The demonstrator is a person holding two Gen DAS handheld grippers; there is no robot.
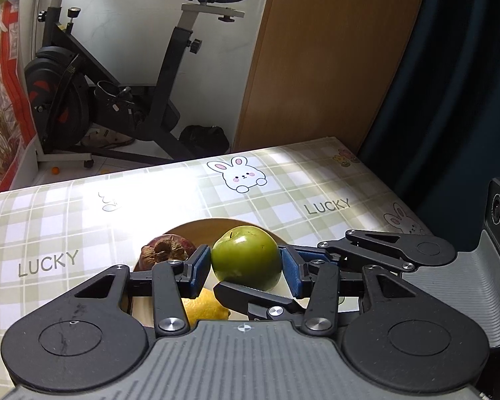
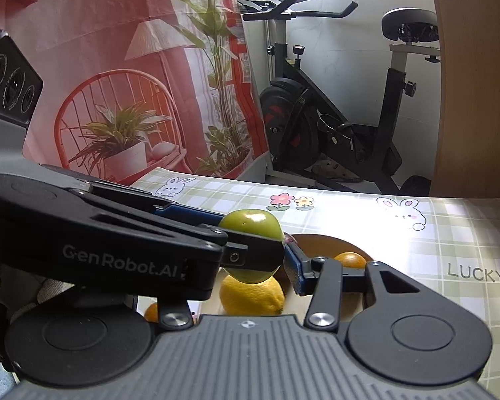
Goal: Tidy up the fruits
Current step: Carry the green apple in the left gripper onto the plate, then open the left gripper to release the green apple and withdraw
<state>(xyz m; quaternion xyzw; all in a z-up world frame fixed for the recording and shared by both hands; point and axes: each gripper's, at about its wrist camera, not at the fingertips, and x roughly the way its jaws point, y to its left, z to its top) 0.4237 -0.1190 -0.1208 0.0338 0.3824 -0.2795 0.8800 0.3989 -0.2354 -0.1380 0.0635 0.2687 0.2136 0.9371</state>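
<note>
Left gripper [image 1: 246, 265] and right gripper [image 2: 250, 260] both clamp green apple [image 1: 246, 257] mid-frame, above bowl [image 1: 200, 228] holding lemon [image 2: 251, 295].

1. My left gripper [image 1: 246, 266] has black linkage arms with triangular cut-outs, silver pivot screws and blue ribbed pads [image 1: 200, 268].
2. Behind its arms sits a grey ribbed body flanked by two round black discs; a small crosshair mark is centred on its front edge.
3. My right gripper [image 2: 250, 253] is built alike: black links, blue pads, grey ribbed housing.
4. White lettering "GenRobot.AI" runs along the side of my left gripper's arm.
</note>
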